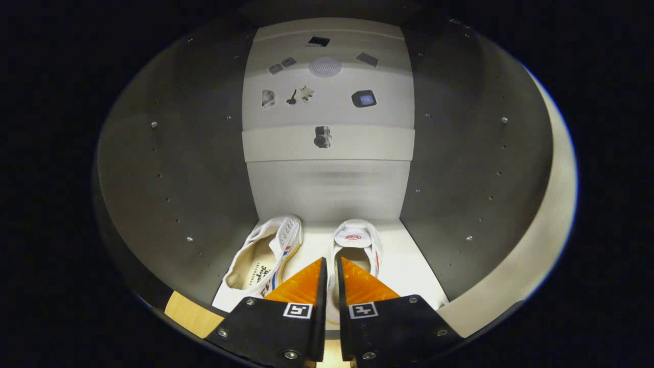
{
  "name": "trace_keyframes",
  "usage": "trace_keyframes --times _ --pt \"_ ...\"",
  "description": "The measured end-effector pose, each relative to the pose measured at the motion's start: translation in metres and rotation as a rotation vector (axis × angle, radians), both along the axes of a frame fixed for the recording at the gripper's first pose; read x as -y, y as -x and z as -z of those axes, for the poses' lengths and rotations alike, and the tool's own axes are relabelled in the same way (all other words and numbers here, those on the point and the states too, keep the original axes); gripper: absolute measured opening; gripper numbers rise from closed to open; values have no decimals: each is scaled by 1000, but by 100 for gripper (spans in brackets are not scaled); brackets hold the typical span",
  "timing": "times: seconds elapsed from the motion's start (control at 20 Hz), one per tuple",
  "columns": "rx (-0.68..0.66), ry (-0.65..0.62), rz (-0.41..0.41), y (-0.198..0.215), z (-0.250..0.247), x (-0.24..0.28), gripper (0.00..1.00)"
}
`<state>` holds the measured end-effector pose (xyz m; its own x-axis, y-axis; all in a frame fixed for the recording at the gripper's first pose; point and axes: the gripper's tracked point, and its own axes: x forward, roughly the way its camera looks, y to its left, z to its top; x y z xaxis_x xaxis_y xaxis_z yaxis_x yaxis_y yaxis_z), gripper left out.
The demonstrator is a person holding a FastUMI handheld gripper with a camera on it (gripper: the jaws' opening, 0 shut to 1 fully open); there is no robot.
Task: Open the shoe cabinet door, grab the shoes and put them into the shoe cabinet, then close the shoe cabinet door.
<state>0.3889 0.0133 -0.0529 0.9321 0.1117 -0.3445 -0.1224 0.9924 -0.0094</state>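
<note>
White shoes lengthwise into cabinet

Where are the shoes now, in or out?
In: both shoes lie on the cabinet floor. The gripper pinches the right shoe's side.

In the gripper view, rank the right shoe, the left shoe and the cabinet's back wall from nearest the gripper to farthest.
1. Right shoe: its edge sits between the nearly closed fingers of the gripper.
2. Left shoe: beside it, left of the fingers.
3. Back wall: beyond both shoes, behind their toes.
</note>
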Motion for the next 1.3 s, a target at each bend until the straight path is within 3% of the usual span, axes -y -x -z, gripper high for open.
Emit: trace_keyframes --times 0.75,0.9,1.15,1.3 --pt "199 -50 58 226 -77 10 16" --pt "224 -52 72 266 -84 20 23" --pt "263 -67 111 319 -88 35 49" --pt "271 -59 126 346 -86 43 57"
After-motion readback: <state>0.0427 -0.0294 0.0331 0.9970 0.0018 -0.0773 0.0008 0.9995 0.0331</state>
